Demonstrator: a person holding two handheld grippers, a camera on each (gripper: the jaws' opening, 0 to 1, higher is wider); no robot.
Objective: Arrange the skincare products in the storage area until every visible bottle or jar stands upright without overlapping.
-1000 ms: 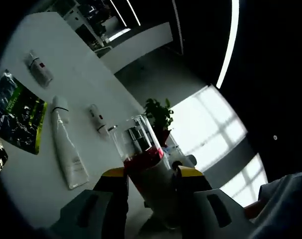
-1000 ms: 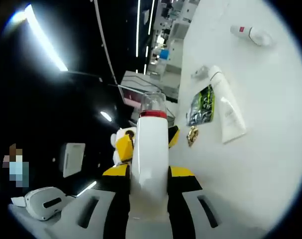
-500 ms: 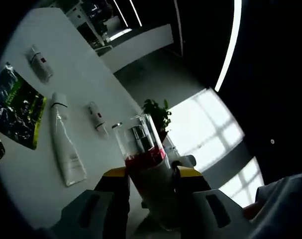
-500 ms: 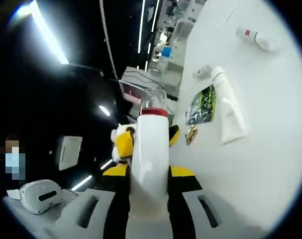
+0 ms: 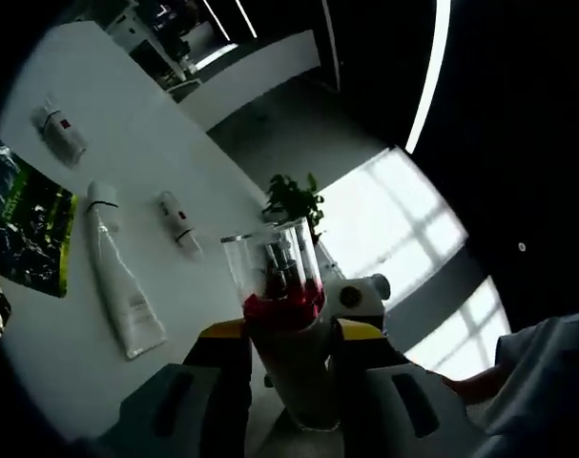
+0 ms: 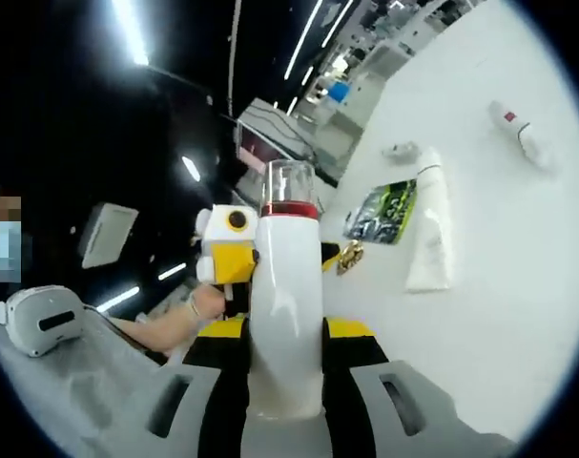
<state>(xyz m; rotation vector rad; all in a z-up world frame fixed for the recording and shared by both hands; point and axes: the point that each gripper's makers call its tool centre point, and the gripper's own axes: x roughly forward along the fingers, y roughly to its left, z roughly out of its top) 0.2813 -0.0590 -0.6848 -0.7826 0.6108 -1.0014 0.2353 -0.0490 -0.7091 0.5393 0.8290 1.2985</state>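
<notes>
White table top (image 5: 175, 143) stretching away toward the far left, bright and plain. Flat on it, a green and black printed packet (image 5: 27, 229), seen in the right gripper view too (image 6: 382, 214), with a small gold-coloured item (image 6: 348, 256) just beside its near corner; too small to tell what. At the far end of the table, a leafy green potted plant (image 5: 291, 198). Behind the plant, a large bright window (image 5: 403, 229) with a grid of panes. Overhead, a long white light strip (image 5: 424, 76) against a dark ceiling. Low at the near left of the right gripper view, a white headset (image 6: 36, 320). Far off, pale desks and shelving (image 6: 365, 67), blurred.
</notes>
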